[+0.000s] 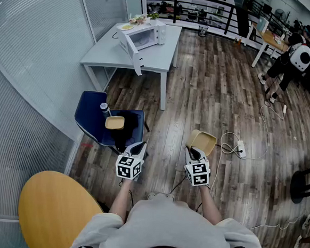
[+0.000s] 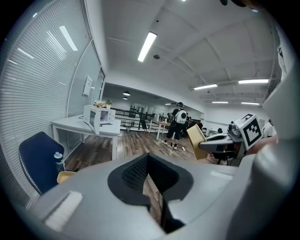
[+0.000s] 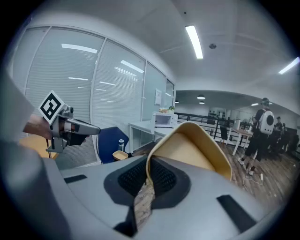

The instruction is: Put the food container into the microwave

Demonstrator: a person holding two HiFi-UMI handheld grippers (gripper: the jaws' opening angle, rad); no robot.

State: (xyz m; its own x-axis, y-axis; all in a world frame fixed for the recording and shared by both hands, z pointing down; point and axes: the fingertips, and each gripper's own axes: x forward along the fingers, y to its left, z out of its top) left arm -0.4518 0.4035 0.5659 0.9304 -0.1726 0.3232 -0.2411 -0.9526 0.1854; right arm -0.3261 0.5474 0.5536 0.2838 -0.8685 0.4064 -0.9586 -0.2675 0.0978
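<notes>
My right gripper (image 1: 196,151) is shut on the rim of a tan food container (image 1: 202,141), held tilted above the wood floor; in the right gripper view the container (image 3: 194,152) rises from between the jaws (image 3: 149,182). The left gripper (image 1: 139,146) is shut with nothing in it, and its jaws (image 2: 150,180) show only floor behind them. The white microwave (image 1: 144,36) stands far ahead on a grey table (image 1: 104,55) with its door swung open. It also shows small as the microwave (image 2: 99,116) and the microwave (image 3: 164,119). A second tan container (image 1: 114,123) lies on a blue chair (image 1: 90,112).
A bottle (image 1: 105,109) stands on the chair. A round yellow table (image 1: 55,209) is at my near left, a glass wall along the left. A power strip with cable (image 1: 239,148) lies on the floor to the right. A person (image 1: 291,61) stands far right.
</notes>
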